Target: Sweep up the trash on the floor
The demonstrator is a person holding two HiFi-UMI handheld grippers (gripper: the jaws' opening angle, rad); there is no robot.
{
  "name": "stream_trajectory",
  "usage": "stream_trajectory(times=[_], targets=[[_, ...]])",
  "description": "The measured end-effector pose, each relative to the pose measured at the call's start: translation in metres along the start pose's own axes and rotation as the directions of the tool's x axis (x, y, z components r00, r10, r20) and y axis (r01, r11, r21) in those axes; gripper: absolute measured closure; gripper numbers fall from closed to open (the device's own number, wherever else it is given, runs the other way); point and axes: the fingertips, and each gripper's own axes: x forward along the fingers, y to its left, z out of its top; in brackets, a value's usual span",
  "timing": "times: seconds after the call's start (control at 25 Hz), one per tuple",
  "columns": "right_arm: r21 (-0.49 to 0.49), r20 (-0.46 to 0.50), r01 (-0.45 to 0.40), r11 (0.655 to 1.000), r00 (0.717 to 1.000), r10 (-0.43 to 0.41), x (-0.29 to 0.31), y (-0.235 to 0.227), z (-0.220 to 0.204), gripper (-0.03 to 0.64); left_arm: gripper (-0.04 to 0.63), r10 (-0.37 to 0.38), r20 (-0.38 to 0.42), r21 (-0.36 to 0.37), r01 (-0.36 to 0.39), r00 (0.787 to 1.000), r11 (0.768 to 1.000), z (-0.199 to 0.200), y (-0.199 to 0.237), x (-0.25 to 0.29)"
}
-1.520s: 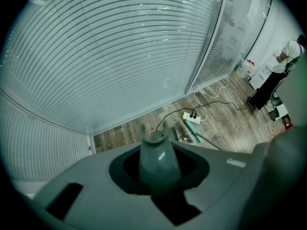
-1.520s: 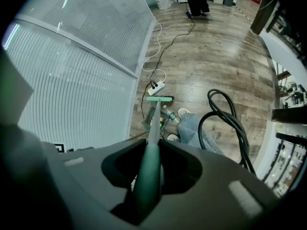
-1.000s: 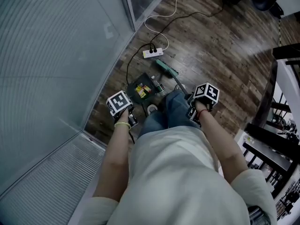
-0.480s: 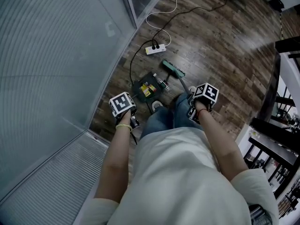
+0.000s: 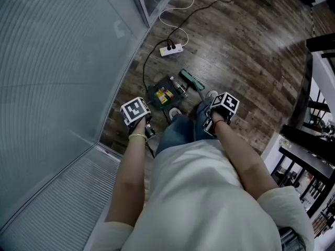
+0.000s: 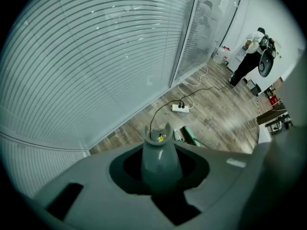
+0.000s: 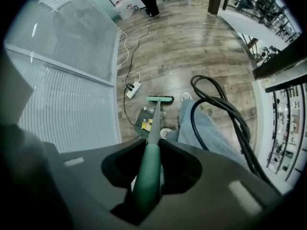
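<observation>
My left gripper [image 5: 142,121] is shut on the grey handle of a dark dustpan [image 5: 162,95] that rests on the wood floor with yellow trash [image 5: 163,94] in it. From the left gripper view the handle [image 6: 160,158] runs down to the pan [image 6: 159,136]. My right gripper [image 5: 216,117] is shut on a green broom handle [image 7: 148,169]. The broom head [image 5: 191,80] sits on the floor just right of the pan, also in the right gripper view [image 7: 159,99], with a small bottle-like piece [image 5: 180,88] between broom and pan.
A white power strip [image 5: 171,49] with black and white cords lies beyond the dustpan. A frosted glass wall [image 5: 63,72] runs along the left. The person's jeans legs [image 7: 204,131] and shoes [image 5: 176,112] stand beside the pan. A black cable [image 7: 225,110] loops at right; dark shelving [image 5: 314,140] stands right.
The right gripper has drifted slightly left with the broom, and the broom head sits a little closer to the dustpan. The left gripper has stayed on the dustpan handle.
</observation>
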Motion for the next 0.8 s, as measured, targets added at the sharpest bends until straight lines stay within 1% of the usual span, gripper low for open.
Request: stream_trajectory(times=[0.08, 0.16, 0.24, 0.32, 0.44, 0.56, 0.8], targets=[[0.057, -0.018, -0.027, 0.998, 0.999, 0.028, 0.004, 0.001, -0.008, 0.520, 0.509, 0.000, -0.006, 0.005, 0.000, 1.000, 1.000, 0.000, -0.002, 0.002], [0.104, -0.030, -0.048, 0.993, 0.998, 0.051, 0.007, 0.003, -0.016, 0.520, 0.509, -0.020, -0.009, 0.006, 0.020, 1.000, 1.000, 0.001, -0.007, 0.004], [0.127, -0.036, -0.060, 0.990, 0.997, 0.065, 0.008, 0.006, -0.023, 0.520, 0.509, -0.019, -0.010, 0.013, 0.020, 1.000, 1.000, 0.005, -0.011, 0.000], [0.140, -0.038, -0.066, 0.988, 0.997, 0.072, 0.009, 0.009, -0.029, 0.520, 0.509, -0.011, -0.028, 0.018, 0.012, 1.000, 1.000, 0.005, -0.012, -0.001], [0.164, -0.049, -0.079, 0.983, 0.995, 0.088, 0.012, 0.014, -0.034, 0.520, 0.509, -0.015, -0.022, 0.018, 0.015, 1.000, 1.000, 0.009, -0.016, 0.002], [0.167, -0.068, -0.090, 0.982, 0.992, 0.103, 0.011, 0.020, -0.037, 0.520, 0.509, -0.003, -0.011, 0.025, 0.003, 1.000, 1.000, 0.012, -0.018, 0.002], [0.144, -0.081, -0.093, 0.985, 0.991, 0.106, 0.009, 0.025, -0.040, 0.520, 0.509, 0.007, -0.024, 0.021, -0.007, 1.000, 1.000, 0.009, -0.017, 0.005]])
